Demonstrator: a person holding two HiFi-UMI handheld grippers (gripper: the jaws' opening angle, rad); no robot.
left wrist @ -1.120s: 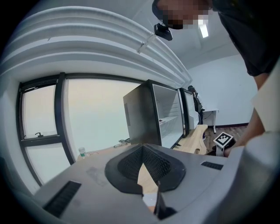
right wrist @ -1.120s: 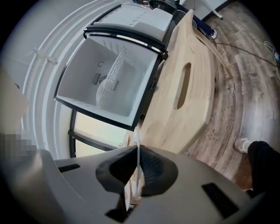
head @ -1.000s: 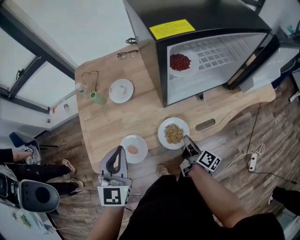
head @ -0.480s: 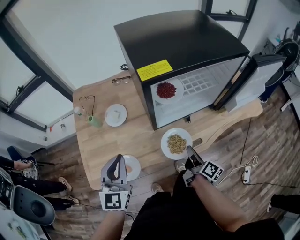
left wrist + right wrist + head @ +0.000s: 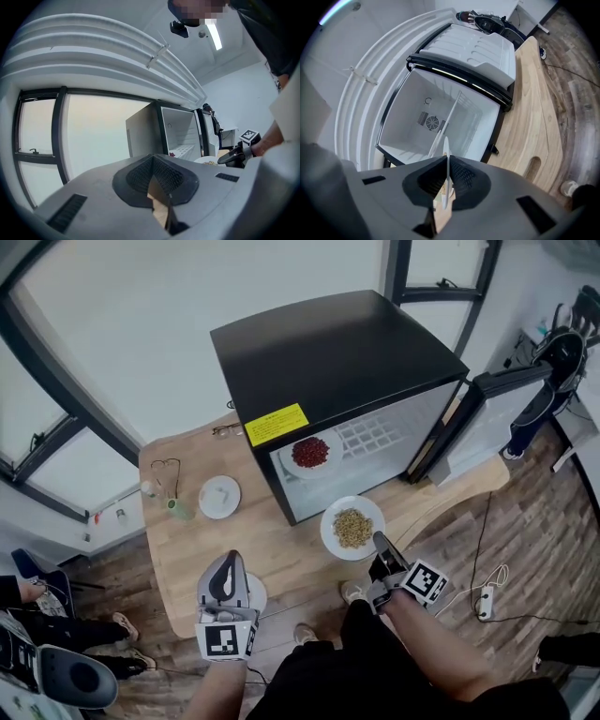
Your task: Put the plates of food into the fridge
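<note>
My right gripper (image 5: 380, 547) is shut on the near rim of a white plate of tan grains (image 5: 352, 528), held level in front of the open fridge (image 5: 375, 442). In the right gripper view the plate's thin edge (image 5: 446, 180) stands between the pads, with the white fridge interior (image 5: 436, 117) ahead. A plate of red food (image 5: 310, 454) sits on the fridge shelf. My left gripper (image 5: 228, 585) hangs shut and empty over another white plate (image 5: 256, 594) at the table's near edge, hiding its food. A further white plate (image 5: 219, 496) lies at the table's left.
The fridge door (image 5: 487, 418) stands swung open to the right. Two pairs of glasses (image 5: 169, 470) and a small green bottle (image 5: 178, 509) lie at the wooden table's (image 5: 272, 540) left back. A cable and power strip (image 5: 483, 601) lie on the floor to the right.
The plate of grains has moved away from the table's near edge toward the fridge opening, still in my right gripper. The head view has pulled back and up. The left gripper now covers the near plate.
</note>
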